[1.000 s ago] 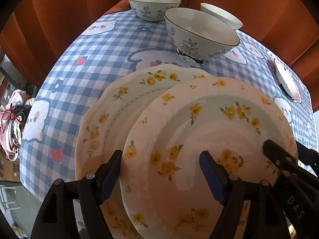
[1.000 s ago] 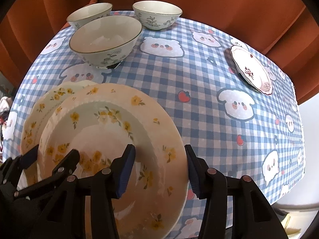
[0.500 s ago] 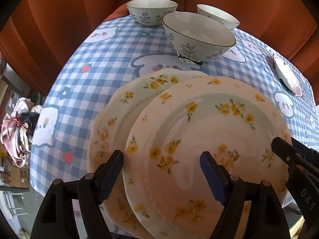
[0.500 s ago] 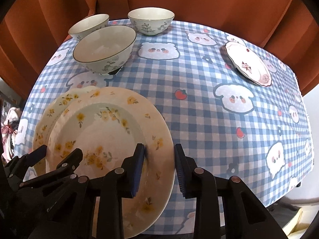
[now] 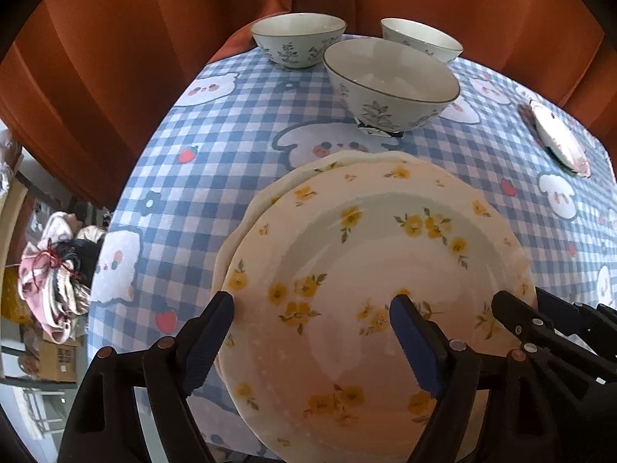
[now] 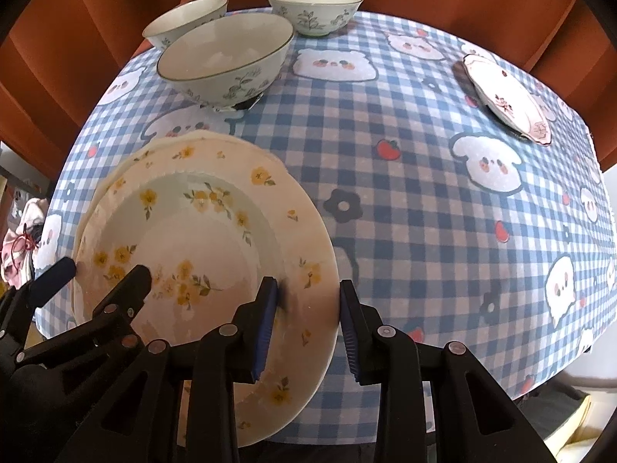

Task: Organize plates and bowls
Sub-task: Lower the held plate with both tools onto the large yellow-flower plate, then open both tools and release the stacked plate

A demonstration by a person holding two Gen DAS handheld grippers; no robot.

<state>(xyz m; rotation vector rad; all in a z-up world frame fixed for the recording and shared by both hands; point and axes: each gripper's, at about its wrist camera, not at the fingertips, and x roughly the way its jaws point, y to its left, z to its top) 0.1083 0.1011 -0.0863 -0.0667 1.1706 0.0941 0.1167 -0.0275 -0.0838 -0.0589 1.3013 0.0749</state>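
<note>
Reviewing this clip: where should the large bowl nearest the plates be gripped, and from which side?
Grip the large bowl at its rim wall, coming from above with one finger inside and one outside. It stands upright, mouth open, and looks too wide to span. The near side is best: two smaller bowls sit close behind it.

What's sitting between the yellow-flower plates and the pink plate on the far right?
Only bare checked tablecloth separates the yellow-flower plates from the pink plate, seen in the right wrist view.
</note>
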